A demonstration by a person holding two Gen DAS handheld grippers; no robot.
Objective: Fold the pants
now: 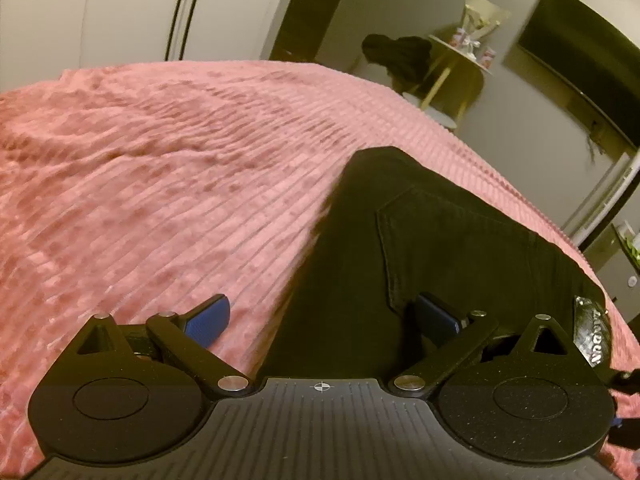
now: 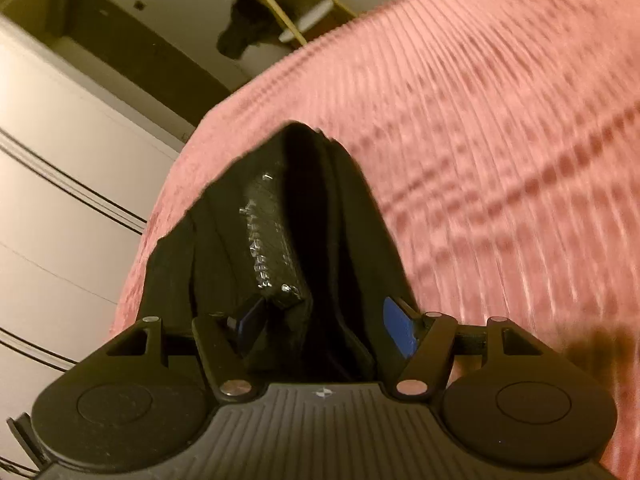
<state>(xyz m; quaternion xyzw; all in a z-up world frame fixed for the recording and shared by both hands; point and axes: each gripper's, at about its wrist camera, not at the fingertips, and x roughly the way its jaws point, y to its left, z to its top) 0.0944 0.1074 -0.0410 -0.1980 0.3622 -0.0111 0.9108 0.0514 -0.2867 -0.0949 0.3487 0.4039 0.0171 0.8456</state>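
Surface: pink ribbed blanket (image 1: 160, 160) over a bed, filling most of both views. Black pants (image 1: 420, 240) lie on it, at the right in the left wrist view and at centre in the right wrist view (image 2: 288, 220).

Room, left wrist view: white wardrobe doors (image 1: 120, 8) beyond the far edge of the bed, a dark doorway to their right, a small round table (image 1: 460, 56) with light wooden legs holding a wrapped gift-like bundle, a dark heap (image 1: 396, 56) beside it (clothing or a bag, too blurred to say), and a wall TV (image 1: 580, 60) at far right.

Left gripper (image 1: 324, 316): jaws spread wide. Left pad (image 1: 208, 316) is over bare blanket, right pad (image 1: 436, 314) over the pants near a back pocket seam. Nothing pinched.

Right gripper (image 2: 328, 320): jaws apart, with the waistband end of the pants bunched between them. Blue pads show on both sides; I can't confirm that either presses the cloth, so it reads as loose rather than gripped.

View differences: only the left wrist view shows the TV and the back pocket. Both show the shiny waist label (image 2: 272, 232); the right wrist view puts it up close, with the cloth standing in folds. That view is heavily motion-blurred on the blanket side.
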